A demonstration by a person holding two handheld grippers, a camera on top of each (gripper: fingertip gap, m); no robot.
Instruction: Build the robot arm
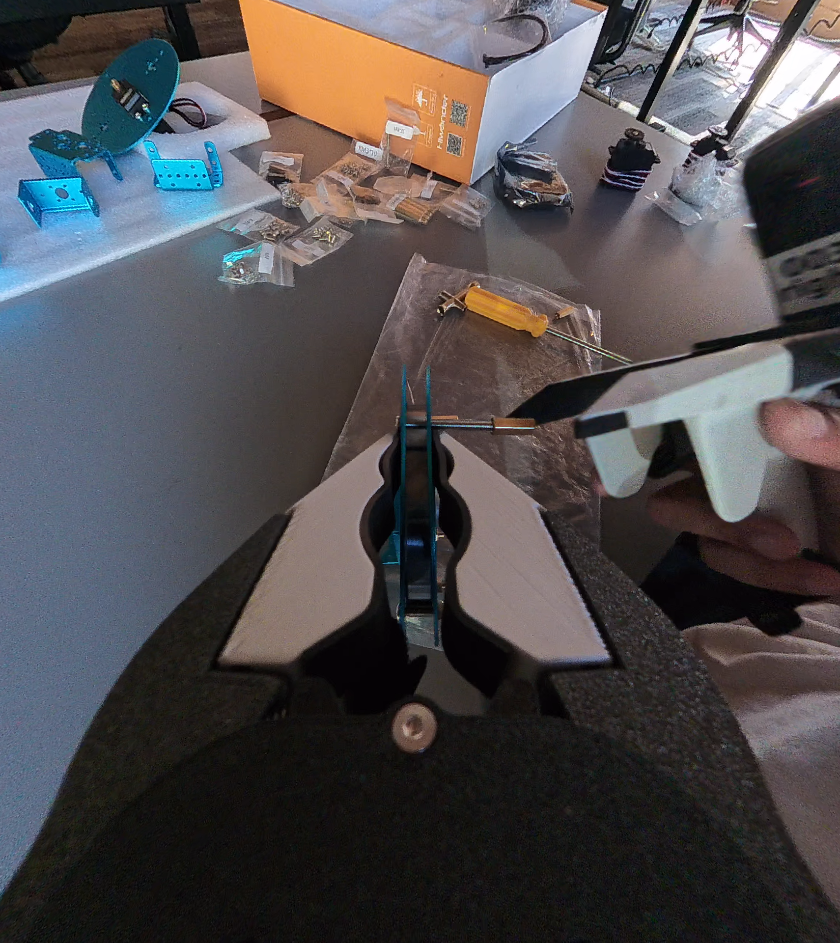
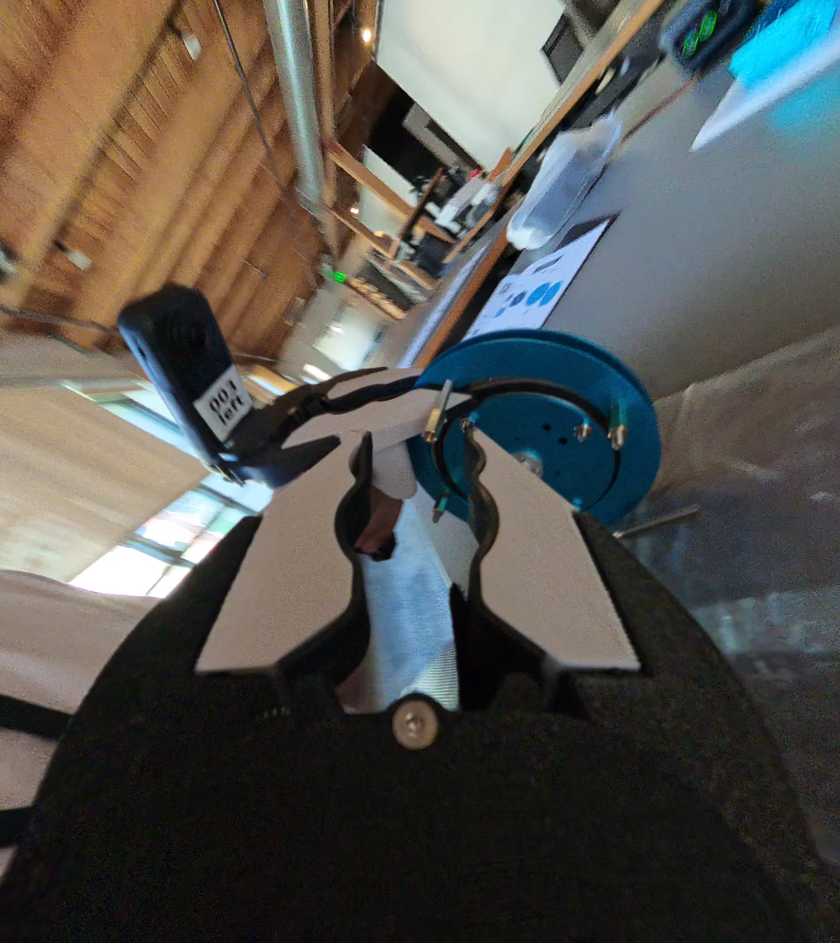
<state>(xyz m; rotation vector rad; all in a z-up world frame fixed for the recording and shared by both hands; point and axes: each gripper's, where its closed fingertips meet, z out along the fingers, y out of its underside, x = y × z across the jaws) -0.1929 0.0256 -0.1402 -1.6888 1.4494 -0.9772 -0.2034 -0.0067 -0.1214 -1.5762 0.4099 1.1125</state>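
Left tool (image 1: 415, 444) is clamped on a pair of blue discs (image 1: 416, 408), held edge-on and upright above a clear plastic sheet (image 1: 484, 377) on the grey worktop (image 1: 152, 408). The discs sit parallel with a narrow gap between them. A thin screw with a brass standoff (image 1: 512, 424) sticks out sideways from the disc on the right tool's side.

Right tool (image 1: 535, 416) comes in from the side, its dark fingertip touching the outer end of that standoff. In its own view its fingers stand apart with a clear gap and nothing between them, so it's open. From that view the disc face (image 2: 535, 423) shows several short studs standing out of it, and the left tool's fingers wrap over its rim. One brass standoff (image 2: 436, 413) sits just beyond the right tool's tips. Can't tell from that view whether a tip touches it.

A hand (image 1: 816, 485) grips the right tool's body.

On the sheet behind the discs: a yellow-handled screwdriver (image 1: 507, 310) lying flat, with a small metal cross wrench (image 1: 451, 301) touching its butt end and a loose standoff (image 1: 566, 311) just beside it.

Farther back on the worktop: a scatter of small bags of hardware (image 1: 326, 204), an orange and white box (image 1: 382, 76), two black servos (image 1: 630, 158), and a white foam sheet (image 1: 101, 240) carrying blue brackets (image 1: 185, 171) and another blue disc (image 1: 129, 97) propped up.
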